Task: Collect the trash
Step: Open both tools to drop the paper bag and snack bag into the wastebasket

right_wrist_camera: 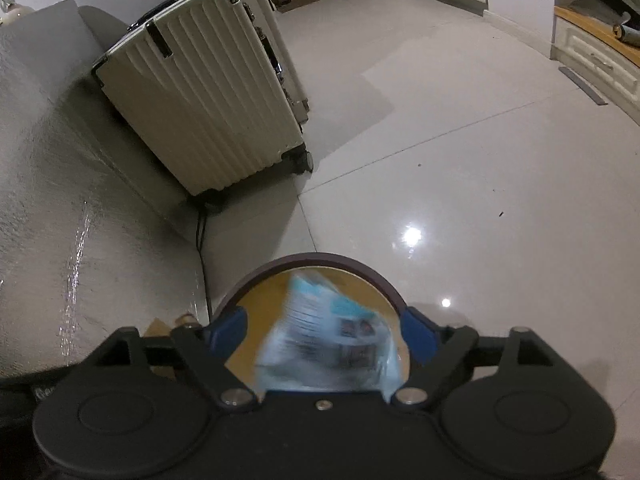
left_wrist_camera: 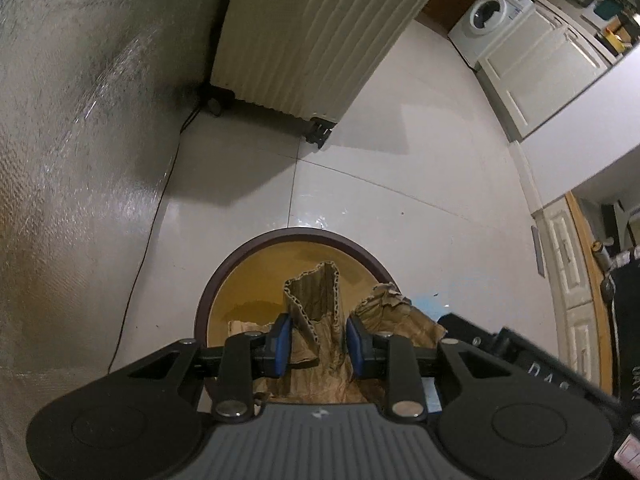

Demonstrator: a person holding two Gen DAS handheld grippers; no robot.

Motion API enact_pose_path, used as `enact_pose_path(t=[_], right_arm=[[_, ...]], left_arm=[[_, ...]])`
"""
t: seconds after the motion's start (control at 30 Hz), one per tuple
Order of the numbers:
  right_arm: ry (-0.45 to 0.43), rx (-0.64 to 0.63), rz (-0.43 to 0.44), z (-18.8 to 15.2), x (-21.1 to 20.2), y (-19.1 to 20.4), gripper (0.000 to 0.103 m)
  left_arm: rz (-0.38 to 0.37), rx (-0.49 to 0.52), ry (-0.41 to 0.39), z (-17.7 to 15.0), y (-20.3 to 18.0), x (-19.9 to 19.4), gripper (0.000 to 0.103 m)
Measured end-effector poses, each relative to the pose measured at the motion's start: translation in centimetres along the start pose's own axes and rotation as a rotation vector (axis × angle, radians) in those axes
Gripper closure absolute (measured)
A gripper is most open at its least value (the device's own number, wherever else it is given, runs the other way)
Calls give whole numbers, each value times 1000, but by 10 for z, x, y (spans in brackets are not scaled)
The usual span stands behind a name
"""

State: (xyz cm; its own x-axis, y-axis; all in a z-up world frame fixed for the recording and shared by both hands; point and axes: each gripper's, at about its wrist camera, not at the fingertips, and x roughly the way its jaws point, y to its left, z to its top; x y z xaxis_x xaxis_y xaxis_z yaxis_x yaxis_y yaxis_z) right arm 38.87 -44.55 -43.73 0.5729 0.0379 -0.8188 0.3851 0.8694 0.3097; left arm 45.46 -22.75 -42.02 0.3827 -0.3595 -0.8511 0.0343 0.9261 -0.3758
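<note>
A round bin [left_wrist_camera: 280, 238] with a dark brown rim and yellow inside stands on the floor below both grippers. My left gripper [left_wrist_camera: 316, 344] is shut on a crumpled piece of brown corrugated cardboard [left_wrist_camera: 316, 300] and holds it over the bin's mouth. In the right wrist view the same bin [right_wrist_camera: 320, 260] lies under my right gripper [right_wrist_camera: 324, 332], whose blue fingers [right_wrist_camera: 228, 330] stand wide apart. A blurred light blue printed wrapper [right_wrist_camera: 332, 336] is between them over the bin, touching neither finger. More brown cardboard [left_wrist_camera: 404, 316] hangs at the bin's right rim.
A cream ribbed suitcase [left_wrist_camera: 316, 36] stands against the wall behind the bin; it also shows in the right wrist view [right_wrist_camera: 200, 100]. A black cable [left_wrist_camera: 160, 196] runs along the wall foot. White cabinets [left_wrist_camera: 532, 76] and a washing machine [left_wrist_camera: 488, 16] stand far right. Glossy floor tiles [right_wrist_camera: 480, 180] surround the bin.
</note>
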Motion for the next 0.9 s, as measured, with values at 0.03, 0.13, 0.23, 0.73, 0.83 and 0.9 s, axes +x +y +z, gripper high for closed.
enact_pose_path(t=[0.03,0.13,0.23,0.73,0.83,0.9], right_arm=[[7,0,4,0,1,-1,19],[20,-2,6,-4,1,-5,18],[40,-7,2,-8,2,-10,18],[93,-54,-45,-26,-9,-26,18],[106,-69,-52,-28,-9,-27,18],[107,-82,-55,-29,-10,-26,18]], left_arm=[[-1,-3,1,0,0,0,71],[3,8,3,0,-2,1,71],[-5,28,-1,1,-6,0,71],[89,54,65,-9,-1,6,25],[131,91,79,-14,-1,6,22],[140,102,84,-16,0,5,21]])
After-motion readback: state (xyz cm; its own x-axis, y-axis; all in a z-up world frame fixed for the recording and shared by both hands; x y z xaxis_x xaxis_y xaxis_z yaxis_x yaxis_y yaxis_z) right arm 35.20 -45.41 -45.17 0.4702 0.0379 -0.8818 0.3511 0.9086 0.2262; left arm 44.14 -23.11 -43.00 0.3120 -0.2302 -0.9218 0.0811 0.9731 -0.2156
